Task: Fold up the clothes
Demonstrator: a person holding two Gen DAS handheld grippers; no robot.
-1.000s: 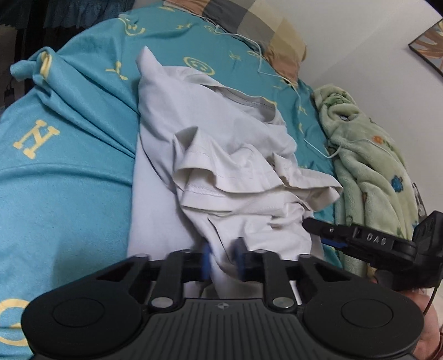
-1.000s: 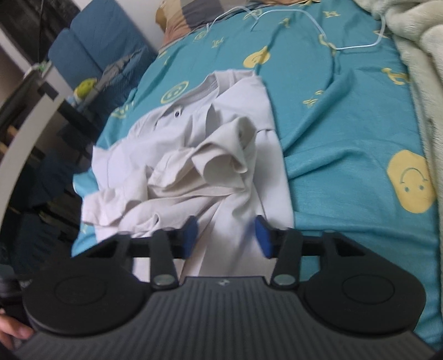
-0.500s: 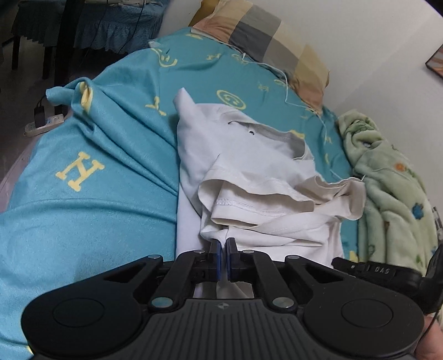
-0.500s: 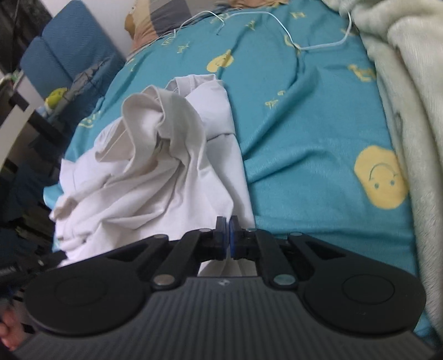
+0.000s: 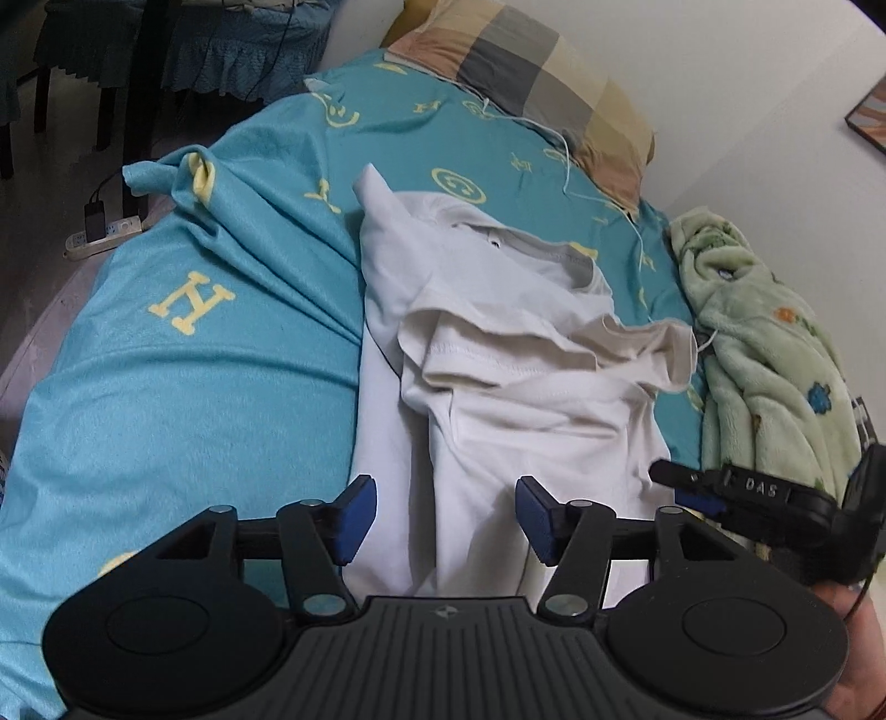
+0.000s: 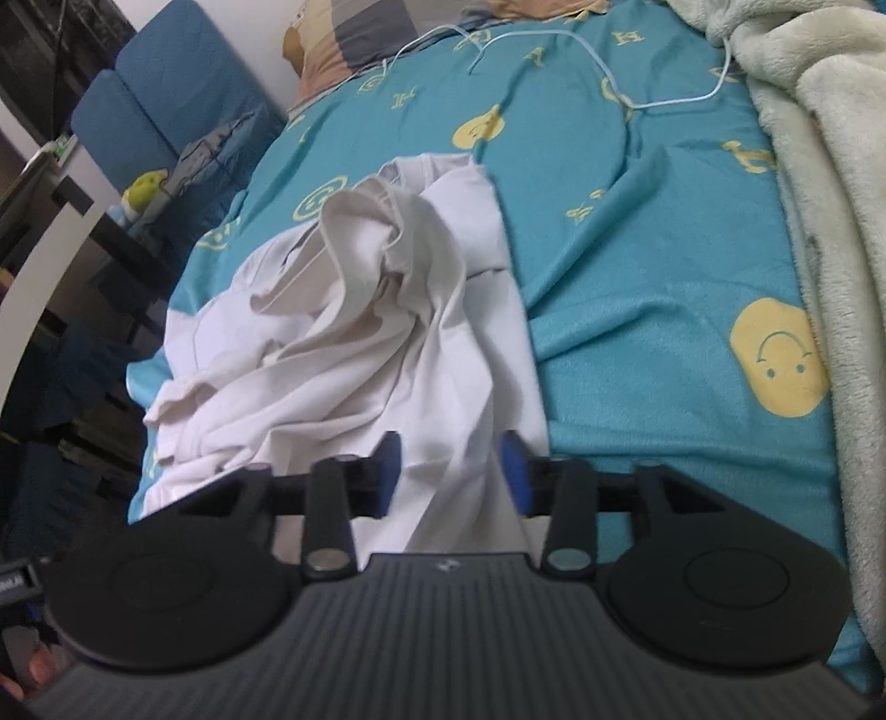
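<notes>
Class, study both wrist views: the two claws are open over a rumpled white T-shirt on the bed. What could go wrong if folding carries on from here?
1. The white T-shirt is bunched, with a sleeve flopped over; folding now may lock in creases.
2. The left claw and right claw hang open over layered cloth, so either might pinch several layers.
3. A white cable lies on the bedsheet beyond the shirt; dragged fabric might snag it.

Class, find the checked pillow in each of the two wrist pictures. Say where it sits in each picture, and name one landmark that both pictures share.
Left wrist view: the checked pillow lies at the top centre, at the head of the bed by the wall.
Right wrist view: the checked pillow is at the top edge, left of centre, partly cut off.
Shared landmark: the white cable trails over the blue sheet from near the pillow.
</notes>
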